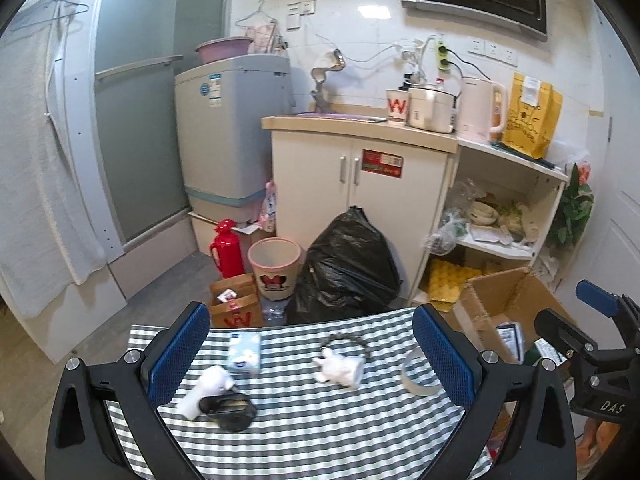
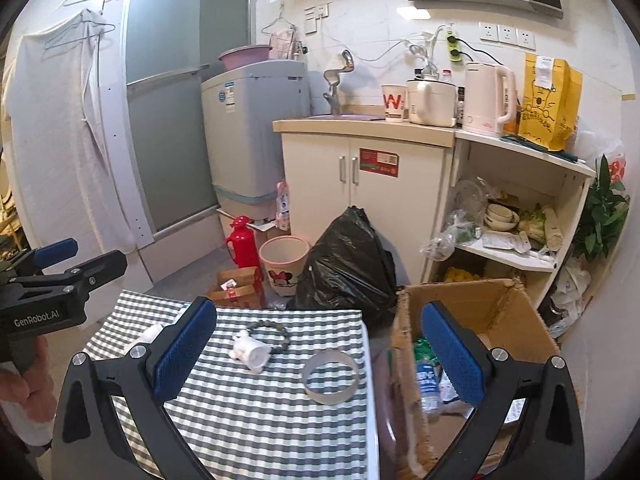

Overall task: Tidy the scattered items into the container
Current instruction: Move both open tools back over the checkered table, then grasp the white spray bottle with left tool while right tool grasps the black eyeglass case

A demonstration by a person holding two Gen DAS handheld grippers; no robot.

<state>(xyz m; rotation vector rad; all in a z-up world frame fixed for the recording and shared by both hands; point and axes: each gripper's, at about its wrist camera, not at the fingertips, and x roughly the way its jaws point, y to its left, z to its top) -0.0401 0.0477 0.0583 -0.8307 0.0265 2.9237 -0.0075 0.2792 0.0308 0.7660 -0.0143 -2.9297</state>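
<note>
Scattered on the green-checked table [image 1: 304, 440] lie a tissue pack [image 1: 244, 350], a bead bracelet [image 1: 346, 345], a white figurine [image 1: 340, 369], a tape roll [image 1: 418, 374] and a white item with a black piece [image 1: 224, 402] on it. My left gripper [image 1: 312, 354] hovers open over them, nothing between its pads. My right gripper [image 2: 320, 354] is open too, above the table's right edge, with the tape roll [image 2: 330, 376], figurine [image 2: 250, 350] and bracelet [image 2: 272, 332] ahead. The cardboard box [image 2: 480, 300] stands right of the table, holding a bottle [image 2: 428, 380] and packets.
A black rubbish bag [image 2: 344, 264], a pink bin [image 2: 284, 264], a red flask [image 2: 242, 242] and paper bags [image 1: 236, 304] crowd the floor beyond the table. Behind them stand a white cabinet [image 2: 360, 184] and open shelves [image 2: 516, 216]. A hand [image 2: 24, 364] holds the left gripper [image 2: 86, 258].
</note>
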